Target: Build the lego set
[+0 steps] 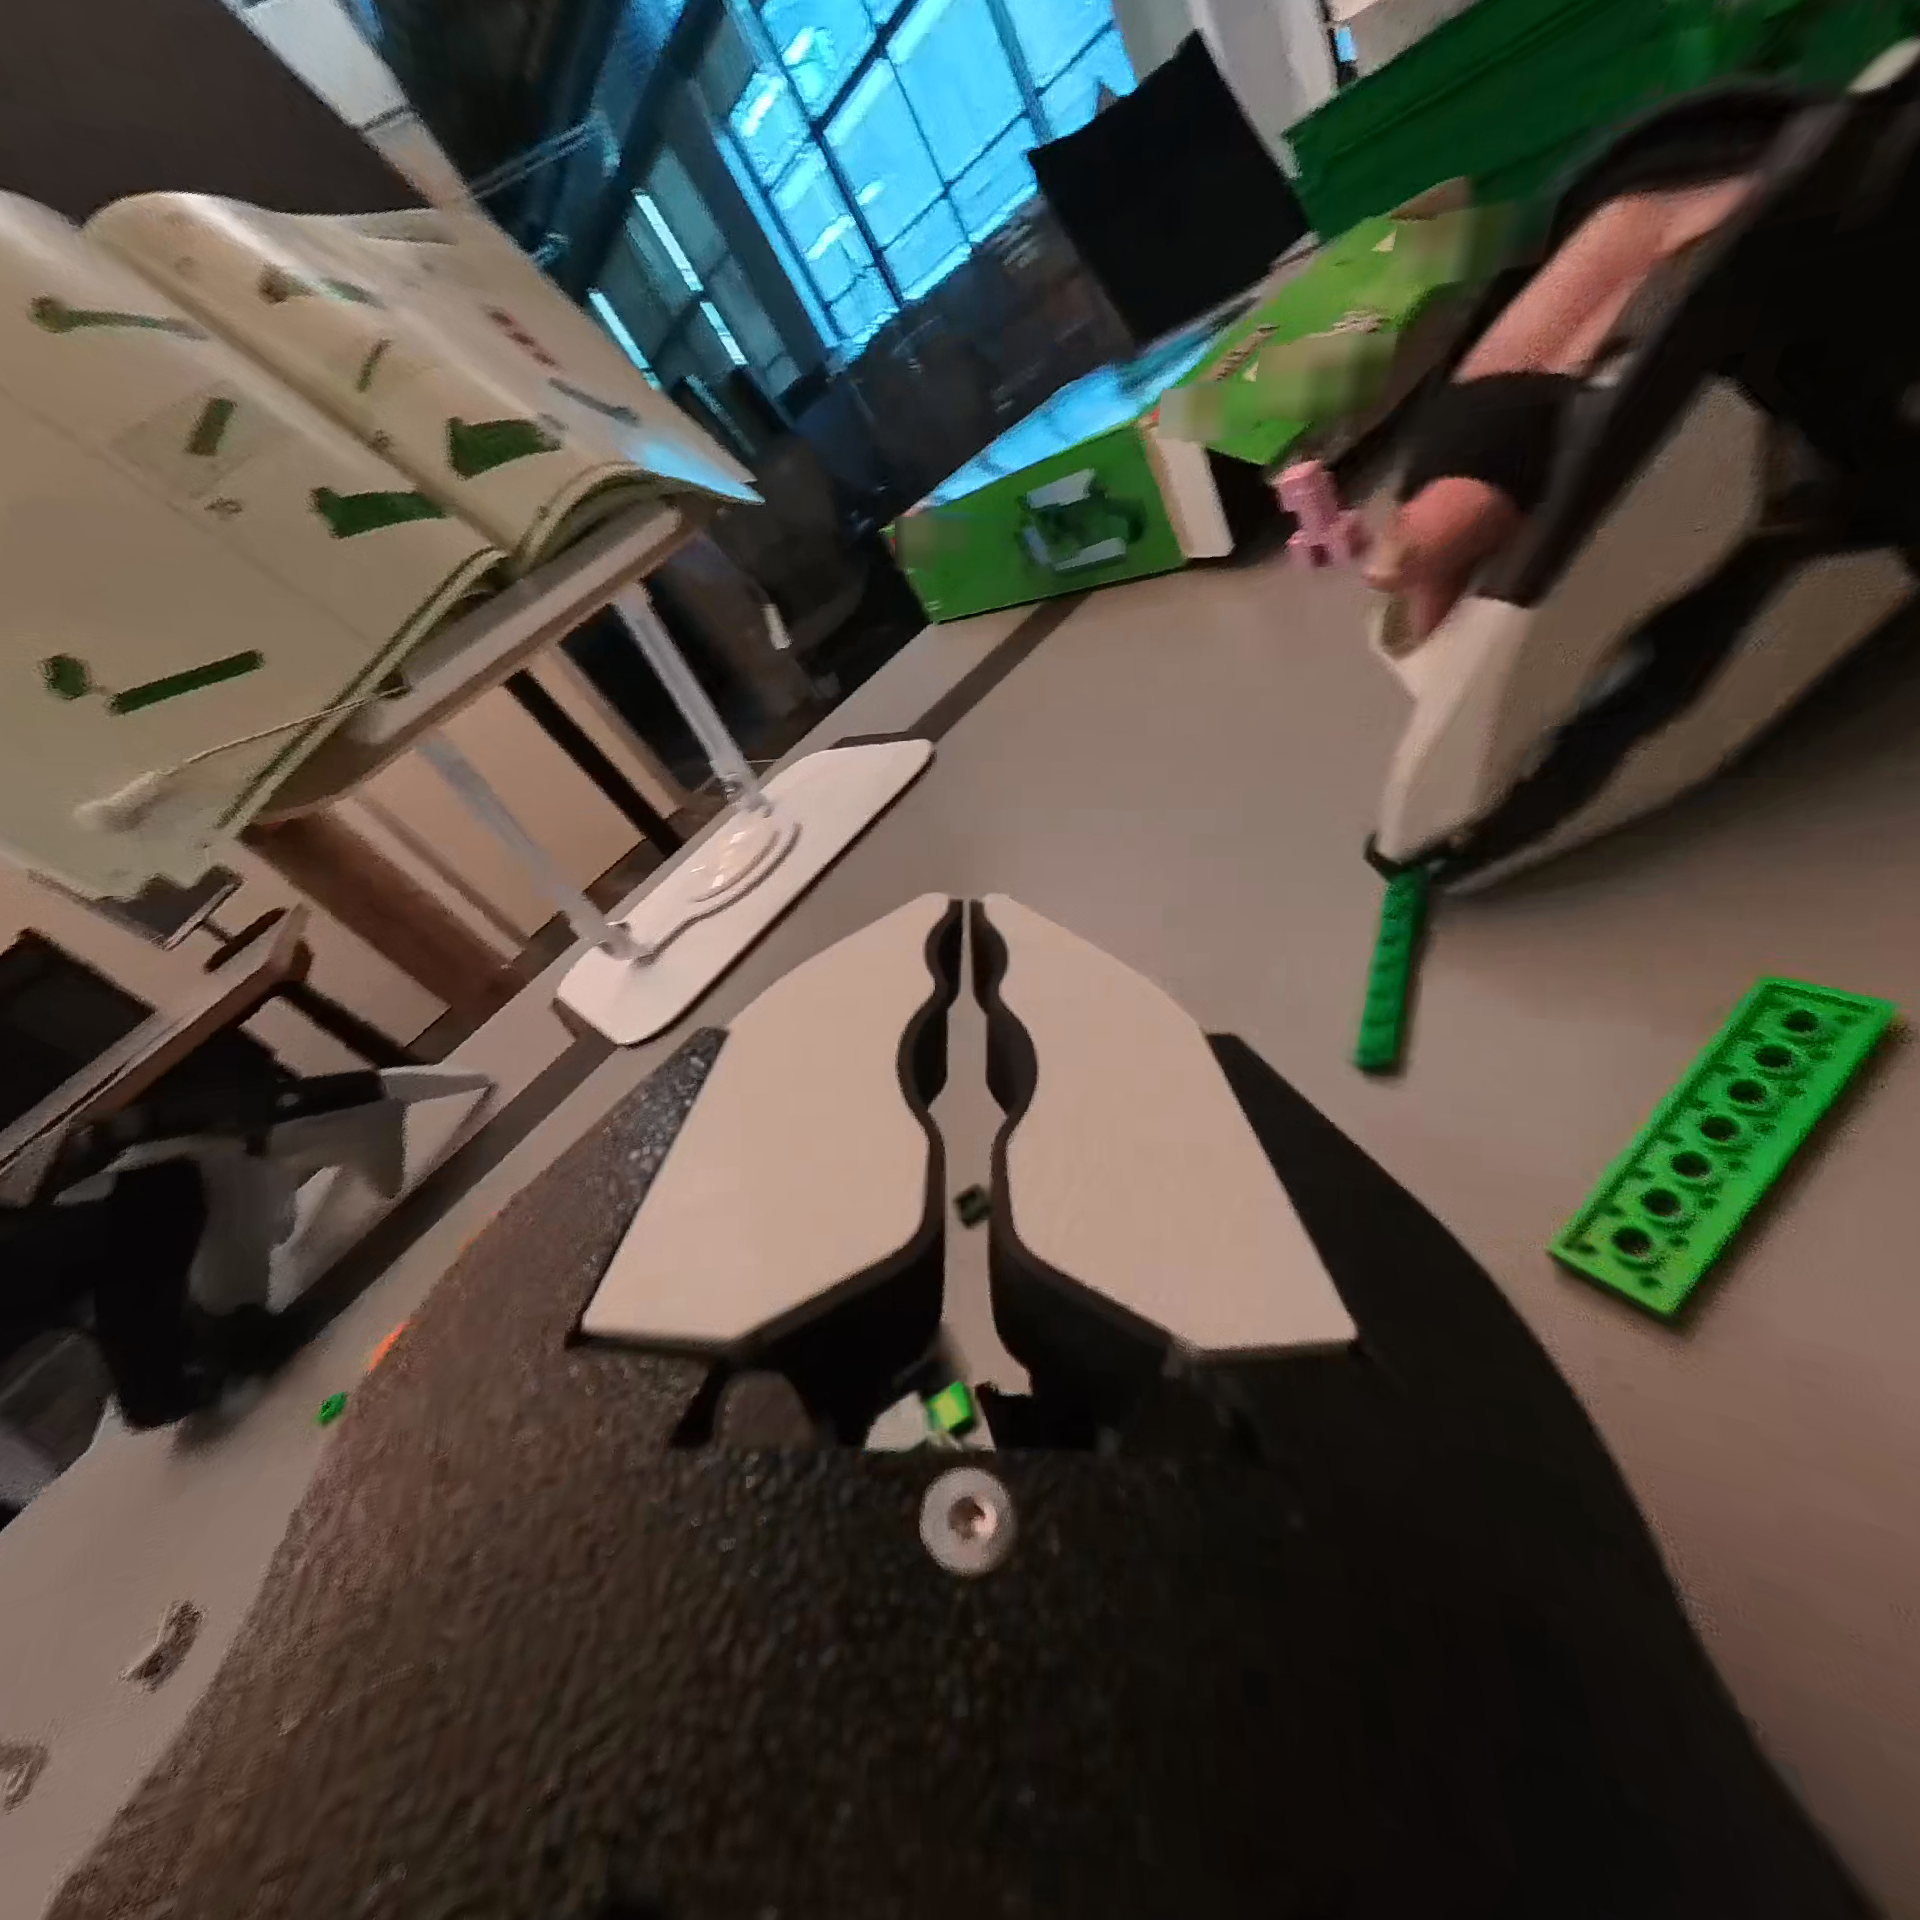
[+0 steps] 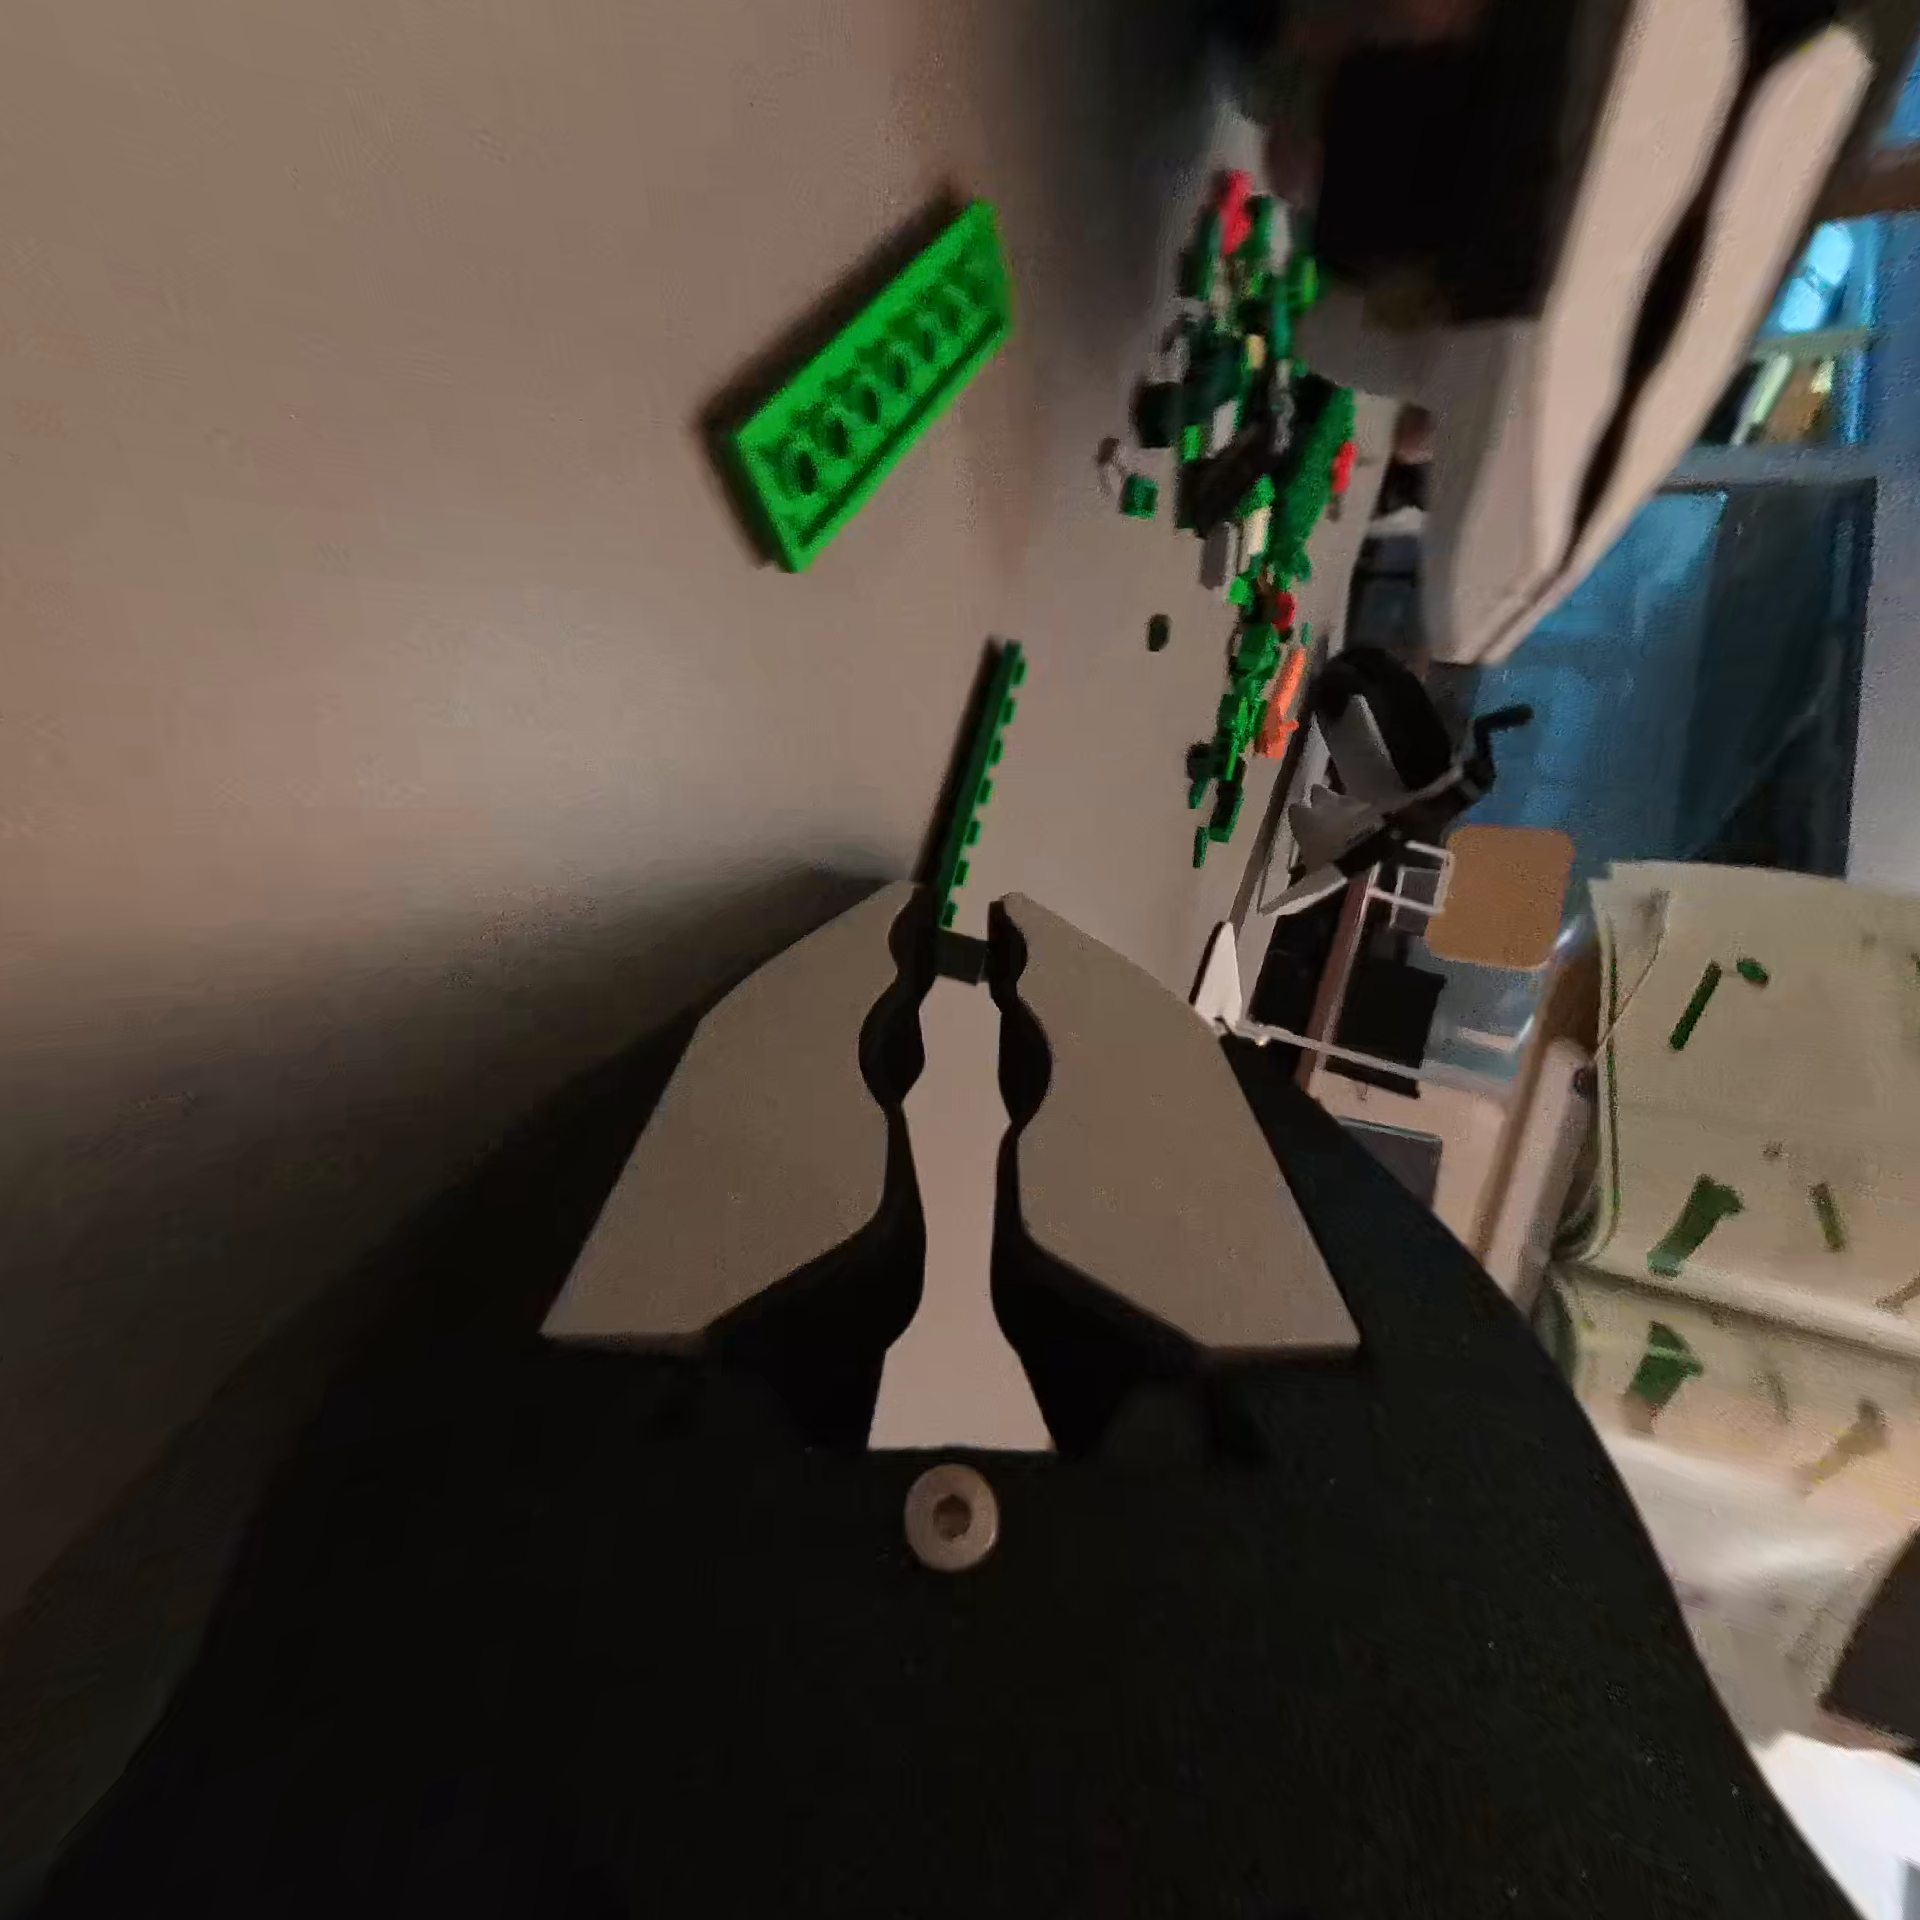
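My right gripper is shut on the near end of a long thin dark green plate, with a small dark piece between the tips. In the left wrist view the same plate hangs from the right gripper, its far end down at the grey table. A wide bright green plate lies underside up on the table; it also shows in the right wrist view. My left gripper is shut and empty, above the table, left of both plates.
A pile of loose green, red and orange bricks lies past the wide plate. An open instruction booklet rests on a clear stand with a white base. Green boxes stand at the table's far edge. A small pink piece shows beside the hand.
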{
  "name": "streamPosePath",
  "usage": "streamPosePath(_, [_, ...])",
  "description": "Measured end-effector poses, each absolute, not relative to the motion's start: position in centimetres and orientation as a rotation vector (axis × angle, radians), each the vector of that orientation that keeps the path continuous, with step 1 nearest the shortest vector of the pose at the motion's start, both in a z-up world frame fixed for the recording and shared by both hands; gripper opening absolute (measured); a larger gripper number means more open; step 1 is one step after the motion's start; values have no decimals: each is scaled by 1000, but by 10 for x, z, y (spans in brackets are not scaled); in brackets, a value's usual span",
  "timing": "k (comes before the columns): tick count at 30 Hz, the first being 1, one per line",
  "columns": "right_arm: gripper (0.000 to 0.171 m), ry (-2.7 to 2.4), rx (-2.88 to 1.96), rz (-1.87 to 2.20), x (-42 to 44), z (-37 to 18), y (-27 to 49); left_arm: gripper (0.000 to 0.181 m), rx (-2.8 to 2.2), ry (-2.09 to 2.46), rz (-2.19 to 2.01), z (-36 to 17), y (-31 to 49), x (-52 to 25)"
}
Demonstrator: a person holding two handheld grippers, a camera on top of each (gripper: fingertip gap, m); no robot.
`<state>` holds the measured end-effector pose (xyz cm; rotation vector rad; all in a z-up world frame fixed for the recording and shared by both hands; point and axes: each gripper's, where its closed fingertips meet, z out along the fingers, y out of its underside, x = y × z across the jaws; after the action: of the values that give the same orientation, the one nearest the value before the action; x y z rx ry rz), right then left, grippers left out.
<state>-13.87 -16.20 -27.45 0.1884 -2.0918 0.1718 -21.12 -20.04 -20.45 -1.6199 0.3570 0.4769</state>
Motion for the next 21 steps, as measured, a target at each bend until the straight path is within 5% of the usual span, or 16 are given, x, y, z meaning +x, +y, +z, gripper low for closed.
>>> streamPosePath(6, [11,-2174,250,193,-132,-276,-168,0,-1576,426,456,-202,-201,-198])
streamPosePath(12, [33,-2210,183,391,-122,-267,-178,0,-1582,449,477,-205,-201,-196])
streamPosePath(21, [25,-1677,-441,1230,-134,-188,-133,0,-1544,561,406,-207,-203,-177])
